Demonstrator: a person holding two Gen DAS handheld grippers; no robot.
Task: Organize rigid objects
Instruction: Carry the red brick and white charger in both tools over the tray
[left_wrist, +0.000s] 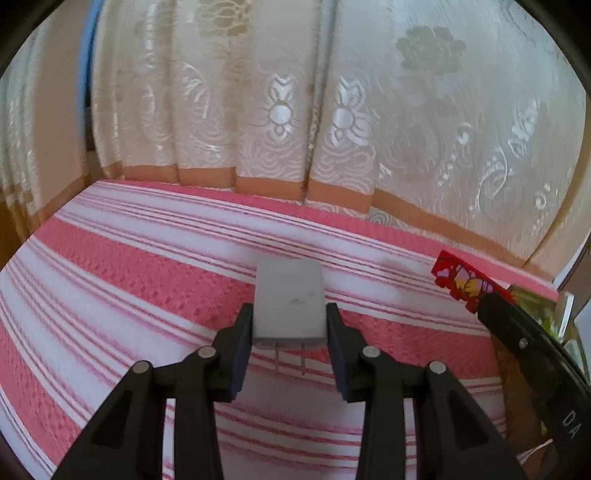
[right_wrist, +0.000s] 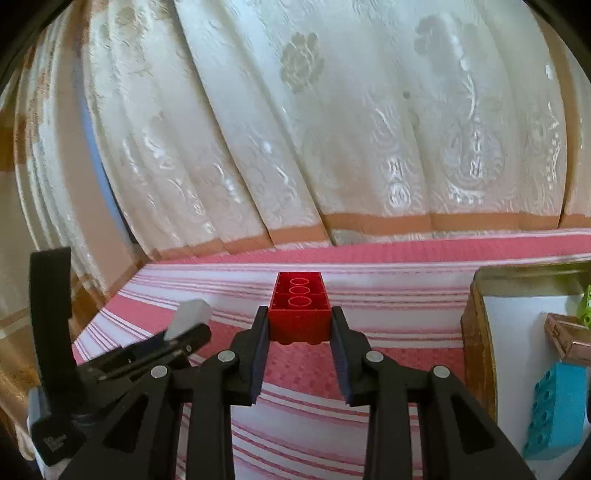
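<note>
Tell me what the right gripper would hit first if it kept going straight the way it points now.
Probably the pink-striped cloth short of the curtain. The right gripper, shut on the red brick, tilts downward and nothing else lies ahead; the box sits off to the right. Depth is uncertain.

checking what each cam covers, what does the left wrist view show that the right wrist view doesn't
Only the left wrist view shows the charger's two prongs, and the pads of the left gripper pressed on its sides. Only the right wrist view shows the tray with a teal brick, and the hollow underside of the red brick held in the right gripper. Both share the striped cloth, the curtain, the charger and the red brick.
</note>
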